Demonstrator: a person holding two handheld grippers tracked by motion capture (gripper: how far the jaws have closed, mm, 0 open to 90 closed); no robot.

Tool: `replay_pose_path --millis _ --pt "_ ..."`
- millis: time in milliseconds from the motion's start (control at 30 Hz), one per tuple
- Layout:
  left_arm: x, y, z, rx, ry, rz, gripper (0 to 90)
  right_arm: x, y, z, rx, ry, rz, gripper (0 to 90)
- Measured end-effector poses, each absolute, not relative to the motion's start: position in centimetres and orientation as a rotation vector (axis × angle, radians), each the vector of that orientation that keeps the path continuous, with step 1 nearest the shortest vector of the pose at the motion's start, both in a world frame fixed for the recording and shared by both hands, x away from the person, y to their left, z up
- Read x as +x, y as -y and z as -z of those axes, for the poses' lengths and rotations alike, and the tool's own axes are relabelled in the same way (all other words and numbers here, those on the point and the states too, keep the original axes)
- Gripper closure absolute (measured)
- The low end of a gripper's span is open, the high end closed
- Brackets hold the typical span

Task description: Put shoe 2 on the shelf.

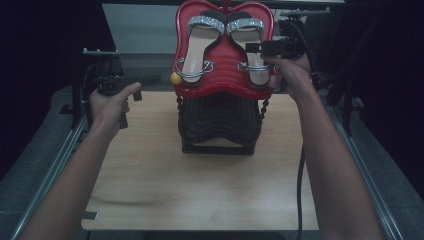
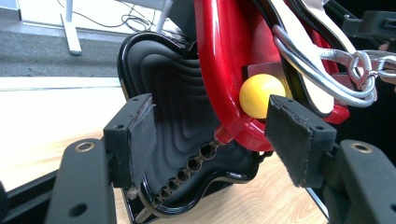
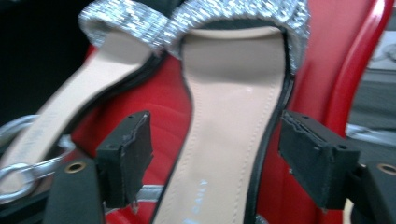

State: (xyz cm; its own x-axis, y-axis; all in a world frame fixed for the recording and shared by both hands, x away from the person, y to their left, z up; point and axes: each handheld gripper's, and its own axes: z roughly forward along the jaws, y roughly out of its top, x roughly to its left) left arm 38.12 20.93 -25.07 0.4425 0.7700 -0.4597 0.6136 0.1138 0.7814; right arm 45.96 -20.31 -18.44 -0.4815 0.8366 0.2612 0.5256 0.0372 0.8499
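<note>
A pair of sandals with silver glitter straps lies on the red top shelf [image 1: 222, 85] of a small rack: the left sandal [image 1: 200, 47] and the right sandal [image 1: 248, 35]. My right gripper [image 1: 254, 54] hovers at the right sandal, open. In the right gripper view its jaws [image 3: 217, 126] stand on either side of that sandal's beige insole [image 3: 229, 116], not pressed on it. My left gripper [image 1: 131, 106] is held left of the rack, open [image 2: 212, 112], facing the red shelf's edge [image 2: 219, 70] and a yellow ball cap [image 2: 260, 95].
Under the red shelf sits a black ribbed shelf [image 1: 220, 117] on twisted posts, standing on a wooden table [image 1: 200, 195]. A metal stand [image 1: 97, 60] rises behind the left hand. Metal ring buckles [image 2: 359, 65] hang on the sandals. A cable [image 1: 301, 190] trails from the right gripper.
</note>
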Motion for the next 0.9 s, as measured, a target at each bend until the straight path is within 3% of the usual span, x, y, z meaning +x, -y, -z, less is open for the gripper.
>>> replay_pose_path --millis 400,900 --pt "37.3 -21.4 25.4 1.565 -1.252 -0.182 33.8 44.2 23.5 19.7 1.402 -1.937 -1.565 28.4" --pt "38.0 -21.3 26.0 1.566 -1.256 -0.166 33.8 47.3 23.1 17.9 1.488 -1.794 -1.547 16.6"
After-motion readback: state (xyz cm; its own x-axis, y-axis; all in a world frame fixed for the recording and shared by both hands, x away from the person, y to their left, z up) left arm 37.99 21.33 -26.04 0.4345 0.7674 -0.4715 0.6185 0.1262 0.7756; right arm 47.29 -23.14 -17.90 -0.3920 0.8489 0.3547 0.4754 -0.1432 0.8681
